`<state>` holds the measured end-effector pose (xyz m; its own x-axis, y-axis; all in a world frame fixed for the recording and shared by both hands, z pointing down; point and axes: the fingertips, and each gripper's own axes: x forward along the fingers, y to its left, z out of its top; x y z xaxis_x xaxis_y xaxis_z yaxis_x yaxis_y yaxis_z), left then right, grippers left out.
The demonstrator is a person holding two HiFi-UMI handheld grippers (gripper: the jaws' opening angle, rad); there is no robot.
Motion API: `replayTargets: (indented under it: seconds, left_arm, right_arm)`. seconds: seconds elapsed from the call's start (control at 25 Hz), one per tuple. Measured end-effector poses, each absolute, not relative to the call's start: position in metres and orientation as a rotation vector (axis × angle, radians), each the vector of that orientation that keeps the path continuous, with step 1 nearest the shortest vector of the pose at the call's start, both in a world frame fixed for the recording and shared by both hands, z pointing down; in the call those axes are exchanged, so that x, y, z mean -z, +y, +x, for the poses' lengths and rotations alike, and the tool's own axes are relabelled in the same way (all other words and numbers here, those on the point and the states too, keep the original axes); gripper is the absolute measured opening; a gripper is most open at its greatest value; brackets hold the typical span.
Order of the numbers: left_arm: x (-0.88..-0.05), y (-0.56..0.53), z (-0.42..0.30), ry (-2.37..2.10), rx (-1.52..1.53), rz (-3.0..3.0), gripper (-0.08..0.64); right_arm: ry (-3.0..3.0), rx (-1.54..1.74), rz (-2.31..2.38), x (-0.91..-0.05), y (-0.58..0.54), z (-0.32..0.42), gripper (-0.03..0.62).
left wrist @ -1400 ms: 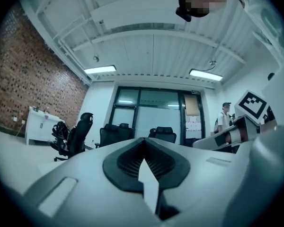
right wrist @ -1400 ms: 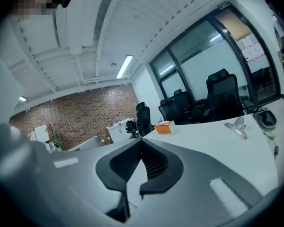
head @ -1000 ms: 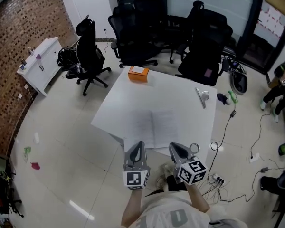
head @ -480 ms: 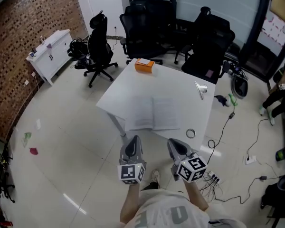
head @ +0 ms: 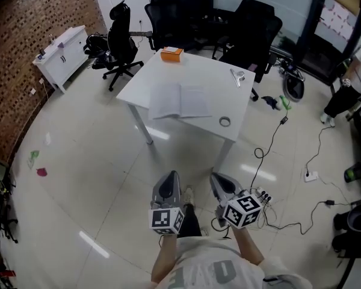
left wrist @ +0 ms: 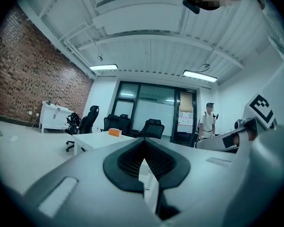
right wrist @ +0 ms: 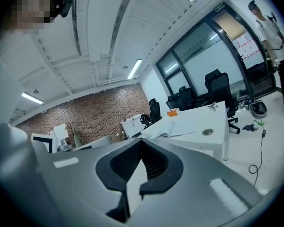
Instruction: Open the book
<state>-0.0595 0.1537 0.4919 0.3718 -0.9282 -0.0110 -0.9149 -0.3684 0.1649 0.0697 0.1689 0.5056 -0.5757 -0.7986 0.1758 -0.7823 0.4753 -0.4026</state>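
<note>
The book [head: 179,101] lies open, pages up, on the white table [head: 200,71] far ahead of me. In the right gripper view the book [right wrist: 173,126] shows as a pale spread on the tabletop [right wrist: 217,119]. My left gripper [head: 169,178] and right gripper [head: 218,178] are side by side over the floor, well short of the table, both shut with nothing between the jaws. The left gripper [left wrist: 143,159] points level at the table [left wrist: 97,138]. The right gripper [right wrist: 140,161] points slightly down.
An orange box [head: 171,54], a metal clip [head: 237,76] and a tape roll [head: 225,121] lie on the table. Black office chairs [head: 121,44] stand behind it, a white cabinet [head: 60,53] at left. Cables [head: 289,224] trail on the floor at right. A person [left wrist: 207,125] stands at the back.
Both grippers have drawn back from the table's near edge, staying shut and side by side. The table and open book now lie much farther away, with bare floor between.
</note>
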Motion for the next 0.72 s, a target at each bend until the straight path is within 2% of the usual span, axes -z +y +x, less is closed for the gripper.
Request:
replayTargets:
  seconds: [0.2,0.72]
  left_arm:
    - [-0.481,0.205,-0.058,-1.685,0.136,2.508,0.018]
    - [-0.453,0.250,-0.059,-1.673,0.225,2.553,0.018]
  right_arm:
    - [2.648,0.659,-1.421,-0.490,0.217,0.075,0.003]
    - [2.603,0.601,-1.415,-0.473,0.269,0.076,0.002]
